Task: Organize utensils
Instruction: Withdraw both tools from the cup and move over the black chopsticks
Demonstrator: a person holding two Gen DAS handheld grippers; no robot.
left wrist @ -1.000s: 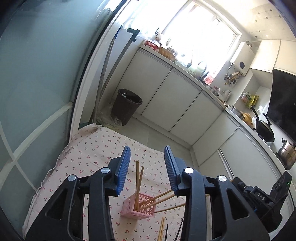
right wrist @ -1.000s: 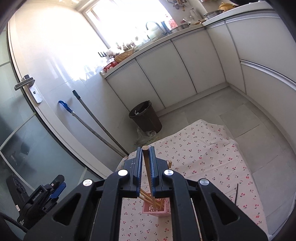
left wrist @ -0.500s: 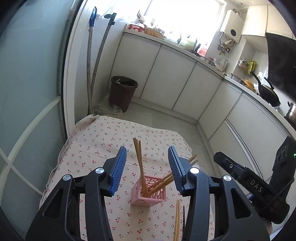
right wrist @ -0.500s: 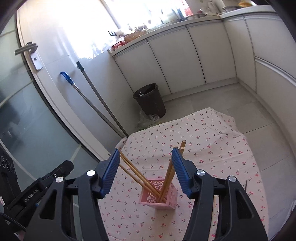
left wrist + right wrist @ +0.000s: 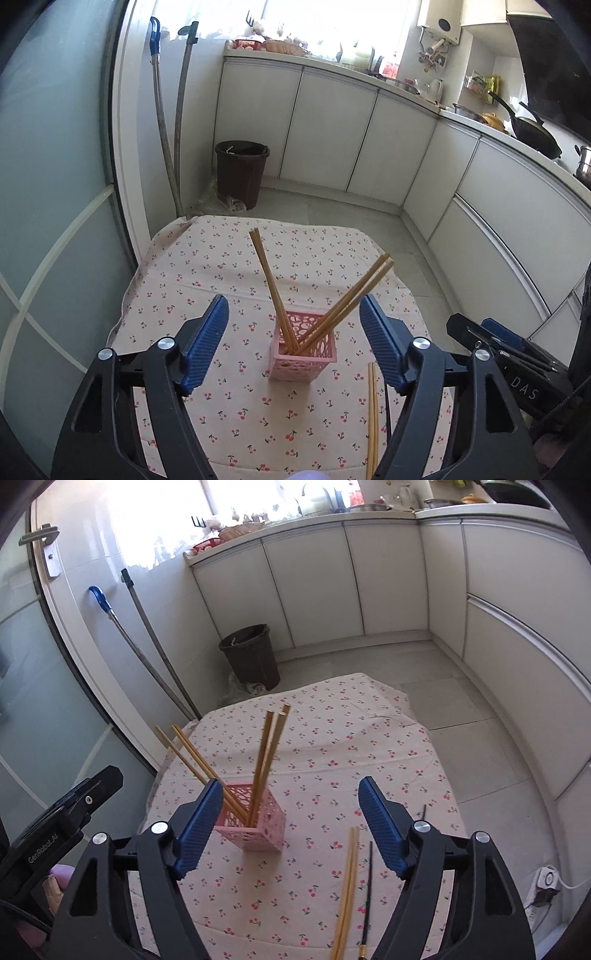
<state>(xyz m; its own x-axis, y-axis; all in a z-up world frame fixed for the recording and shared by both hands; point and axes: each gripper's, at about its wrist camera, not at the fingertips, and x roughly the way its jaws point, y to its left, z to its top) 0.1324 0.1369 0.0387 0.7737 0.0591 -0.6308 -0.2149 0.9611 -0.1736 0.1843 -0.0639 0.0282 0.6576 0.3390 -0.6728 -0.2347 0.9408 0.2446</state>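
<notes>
Item: pink lattice holder (image 5: pixel 303 347), standing upright near the middle of a worktop draped in a cherry-print cloth (image 5: pixel 207 266); taken here as the landmark. Contents: two pairs of wooden chopsticks, one pair (image 5: pixel 271 284) leaning away toward the far left of the holder, the other (image 5: pixel 347 301) leaning to its right, each resting against the rim, presumably because the holder is short and wide for such long sticks. Loose stock: a further wooden pair (image 5: pixel 347 890) lay flat on the cloth just nearer than the holder and to its right, with a thin dark stick (image 5: pixel 368 886) beside it; judged to be still awaiting sorting. Left gripper (image 5: pixel 294 341): jaws had just been opening, stood spread wide, holder seen between them but untouched. Right gripper (image 5: pixel 291 823): jaws likewise had just been opening, spread and empty, nothing pinched; it pointed down over the loose pair, probably the next pick. Room: kitchen, white cabinets (image 5: pixel 328 129) beyond the holder, a dark bin (image 5: pixel 242 170) on the tiled floor, two long-handled mops (image 5: pixel 173 122) against the wall, bright window above the counter.
</notes>
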